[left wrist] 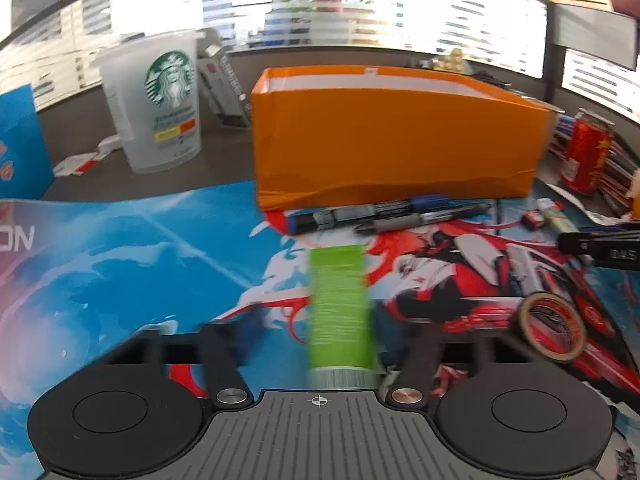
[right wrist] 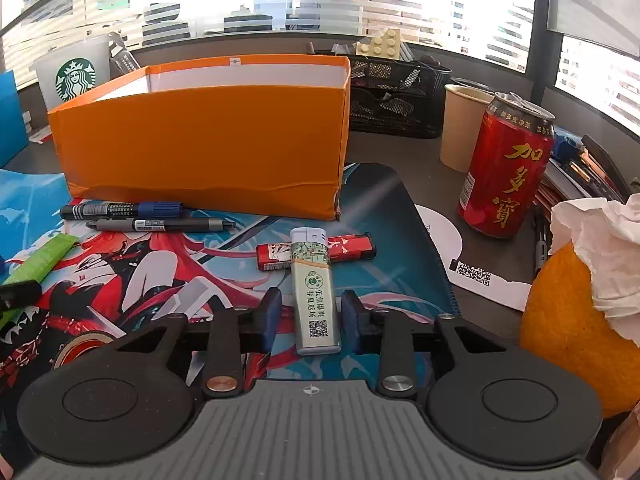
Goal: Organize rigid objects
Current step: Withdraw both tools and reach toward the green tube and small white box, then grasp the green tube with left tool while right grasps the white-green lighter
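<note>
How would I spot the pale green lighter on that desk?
Find the big orange open-topped box on the printed desk mat. In front of its right corner two lighters lie crossed. The pale green lighter lies on top, pointing towards the box with its white cap; the red lighter beneath runs sideways.

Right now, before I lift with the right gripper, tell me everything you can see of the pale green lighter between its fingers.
The pale green lighter is a slim, flat plastic body with a white cap end, printed with a leaf pattern, Chinese characters and a QR code. It lies flat on the printed desk mat, lengthwise between the right gripper fingers; the blue pads sit close at its sides, though contact is unclear. Its far end rests across a red lighter, forming a cross.
</note>
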